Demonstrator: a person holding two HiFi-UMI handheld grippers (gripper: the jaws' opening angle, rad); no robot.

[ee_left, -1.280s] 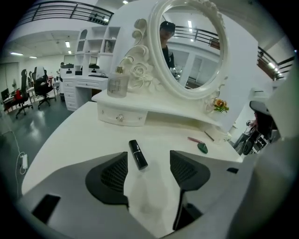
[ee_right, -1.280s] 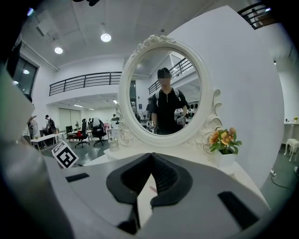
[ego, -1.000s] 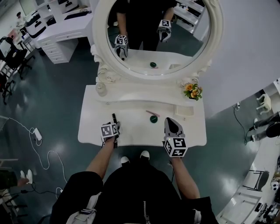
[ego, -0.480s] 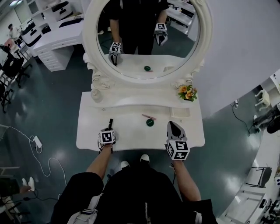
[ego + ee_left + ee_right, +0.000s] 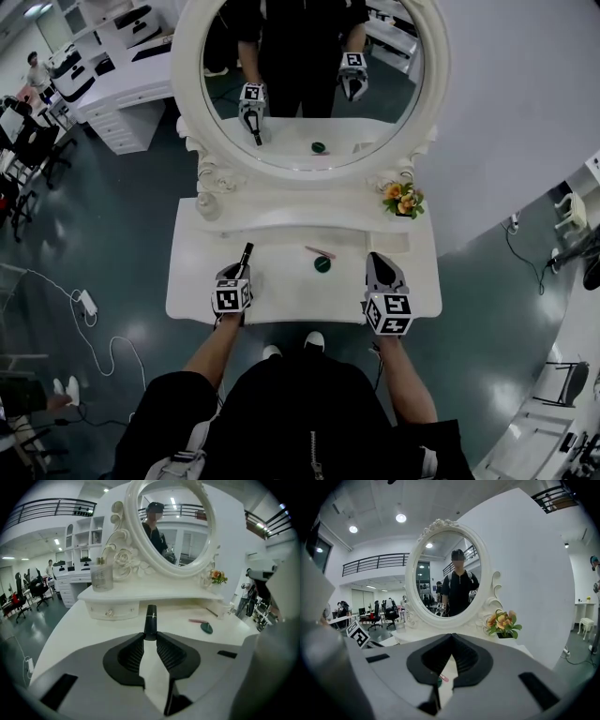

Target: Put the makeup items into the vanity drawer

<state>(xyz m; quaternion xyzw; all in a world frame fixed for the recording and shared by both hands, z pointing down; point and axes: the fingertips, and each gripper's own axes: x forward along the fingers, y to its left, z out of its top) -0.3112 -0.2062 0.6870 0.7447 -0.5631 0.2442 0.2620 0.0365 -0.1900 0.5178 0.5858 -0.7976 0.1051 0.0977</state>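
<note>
My left gripper (image 5: 240, 272) is shut on the lower end of a black makeup tube (image 5: 246, 253), which sticks out forward from the pads (image 5: 150, 618) over the white vanity top (image 5: 281, 292). A pink stick (image 5: 320, 251) and a round dark green compact (image 5: 322, 264) lie at the middle of the top, both also visible in the left gripper view as the stick (image 5: 197, 620) and the compact (image 5: 206, 628). My right gripper (image 5: 376, 260) hovers at the right, shut and empty (image 5: 451, 635). A small drawer with a knob (image 5: 112, 611) sits shut in the raised shelf.
An oval mirror (image 5: 309, 84) rises behind the shelf. A glass jar (image 5: 208, 202) stands at the back left and a pot of orange flowers (image 5: 403, 199) at the back right. A small white tray (image 5: 389, 241) lies right of the compact. Cables trail on the floor (image 5: 84, 305).
My left gripper, open around the black tube a second ago, has closed on it and now holds it. The right gripper has hardly moved.
</note>
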